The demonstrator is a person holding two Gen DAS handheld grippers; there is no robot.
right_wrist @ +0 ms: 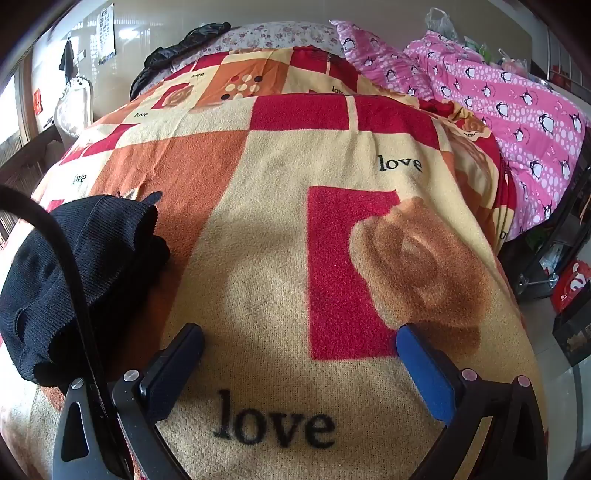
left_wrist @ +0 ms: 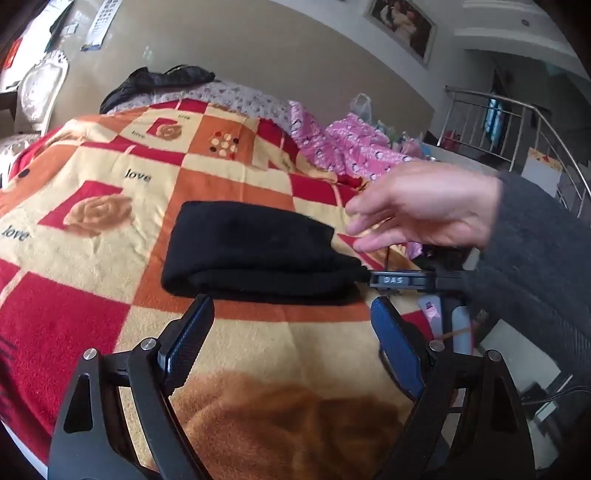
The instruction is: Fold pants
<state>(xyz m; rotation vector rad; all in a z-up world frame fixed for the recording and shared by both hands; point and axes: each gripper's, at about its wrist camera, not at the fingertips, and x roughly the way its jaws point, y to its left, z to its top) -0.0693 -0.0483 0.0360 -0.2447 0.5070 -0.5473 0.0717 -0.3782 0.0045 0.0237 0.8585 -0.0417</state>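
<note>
Spread across a bed, a fleece blanket (left_wrist: 229, 332) checked in red, orange and cream fills both views, printed with tan roses and the word "love" repeated in black lettering. On it lie the black pants (left_wrist: 255, 254), folded into a compact bundle; in the right wrist view the same knit bundle (right_wrist: 74, 266) sits at the left edge, its ribbed layers stacked. The left gripper (left_wrist: 291, 325) hovers just short of the bundle with its blue-padded jaws spread wide and nothing between them. The right gripper (right_wrist: 300, 349) points down at bare blanket beside the pants, likewise released and empty, a large "love" printed between its arms. A bare hand (left_wrist: 424, 206) in a dark grey sleeve (left_wrist: 535, 258) reaches in from the right above the pants, fingers loosely extended; whether it touches the cloth cannot be told. Below the hand, a black bar (left_wrist: 402, 280) bearing the letters "DAS" lies against the bundle's right end. Beyond the blanket sit a pink quilt (right_wrist: 509, 99) patterned with penguins, a dark jacket (left_wrist: 162, 83) and a framed picture (left_wrist: 402, 26) on the beige wall. A wall calendar (left_wrist: 101, 22) hangs at upper left, its print too small to read.
</note>
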